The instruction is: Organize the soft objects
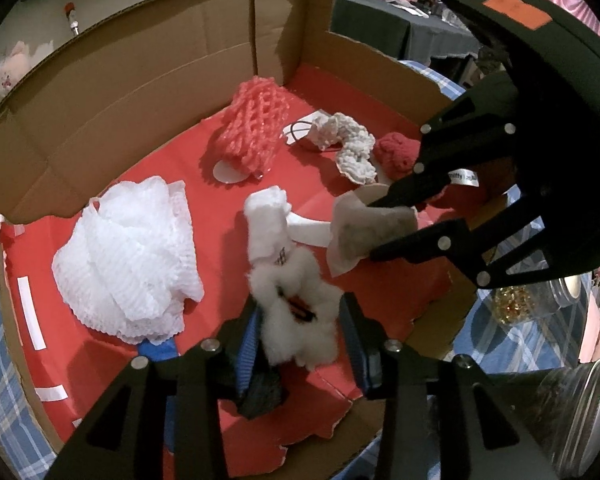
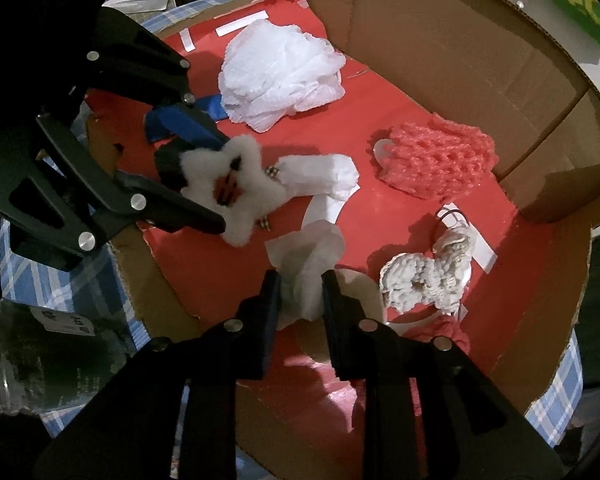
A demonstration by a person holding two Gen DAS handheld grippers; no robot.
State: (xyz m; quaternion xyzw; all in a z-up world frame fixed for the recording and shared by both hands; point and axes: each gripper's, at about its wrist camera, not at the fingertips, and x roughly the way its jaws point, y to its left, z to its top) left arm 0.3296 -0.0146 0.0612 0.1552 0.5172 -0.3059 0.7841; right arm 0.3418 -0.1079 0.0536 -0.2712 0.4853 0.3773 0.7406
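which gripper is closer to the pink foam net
Right. The right gripper, shut on a white tissue, sits nearer the pink foam net; the left gripper, straddling the fluffy white toy, is farther.

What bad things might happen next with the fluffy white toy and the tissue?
1. The right gripper pinches only a thin fold of the crumpled tissue, so it may tear or slip free.
2. The left gripper has open jaws around the fluffy white star toy; lifting now would likely leave it behind on the red paper floor of the box.
3. The two grippers are close together and might bump.
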